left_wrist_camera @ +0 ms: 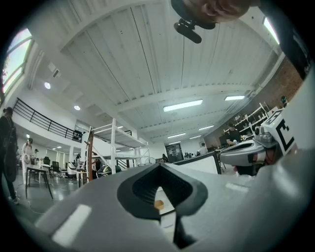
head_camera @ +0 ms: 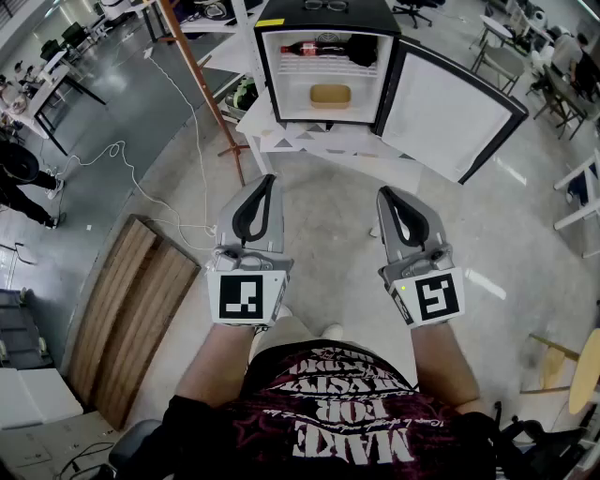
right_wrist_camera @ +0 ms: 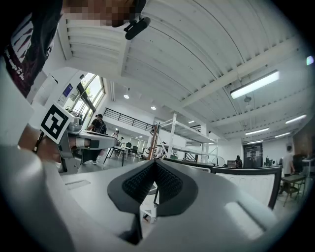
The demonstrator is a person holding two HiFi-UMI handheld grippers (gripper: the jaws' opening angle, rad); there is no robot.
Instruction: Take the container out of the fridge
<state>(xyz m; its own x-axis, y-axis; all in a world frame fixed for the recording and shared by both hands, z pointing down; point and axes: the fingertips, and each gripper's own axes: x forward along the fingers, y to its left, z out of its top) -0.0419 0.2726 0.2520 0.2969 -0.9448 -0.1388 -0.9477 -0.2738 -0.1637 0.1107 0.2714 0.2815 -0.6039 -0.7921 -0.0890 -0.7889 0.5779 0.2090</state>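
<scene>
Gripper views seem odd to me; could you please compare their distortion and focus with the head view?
Left gripper view: strong fisheye, dark round vignette, close foreground soft. Right gripper view: the same, plus a glaring ceiling light. Head view: milder bending, even light, fridge sharp.

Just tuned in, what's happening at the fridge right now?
A person stands facing the small fridge, whose door hangs open. The tan container sits on the lower shelf, and a cola bottle lies above it. The left tool and right tool are both shut and empty, held short of the fridge. Nothing is grasped yet.
</scene>
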